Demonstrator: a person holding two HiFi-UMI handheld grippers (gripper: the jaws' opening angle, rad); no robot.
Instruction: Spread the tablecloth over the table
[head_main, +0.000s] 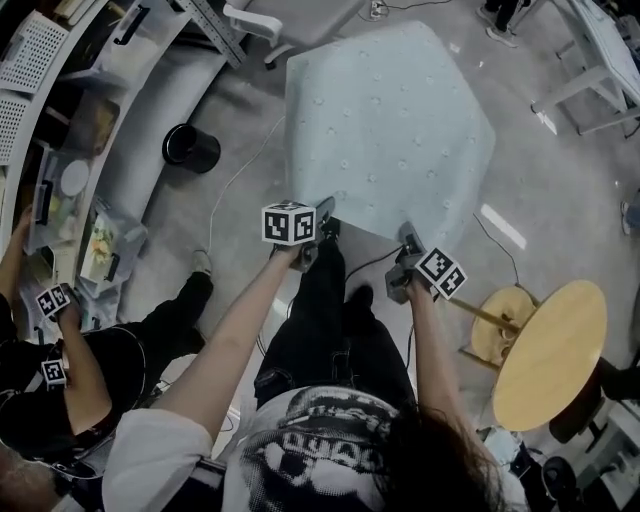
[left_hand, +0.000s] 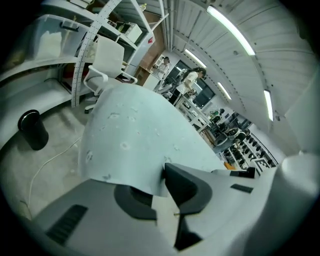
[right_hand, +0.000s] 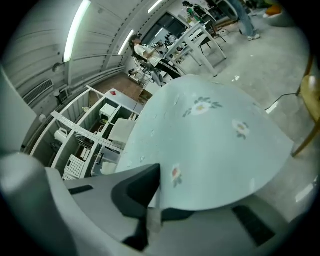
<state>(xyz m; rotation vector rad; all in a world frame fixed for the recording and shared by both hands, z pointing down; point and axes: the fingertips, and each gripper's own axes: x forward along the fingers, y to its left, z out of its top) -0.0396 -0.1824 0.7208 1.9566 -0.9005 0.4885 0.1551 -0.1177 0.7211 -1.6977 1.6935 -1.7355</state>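
As we pinch the near edge of the pale blue, flower-printed fabric tablecloth (head_main: 390, 130) with left gripper (head_main: 326, 218) and right gripper (head_main: 408, 240) both clamped on it, the sheet billows ahead of them, so we judge settling it flat remains.

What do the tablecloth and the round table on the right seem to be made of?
The tablecloth is probably a thin coated or plastic-like sheet, matte pale blue-green with small printed flowers. It arches in one smooth curve with few wrinkles. The round table has a top that looks like light wood or veneer, with a smooth finish. Its yellow-brown colour suggests this, but no grain shows.
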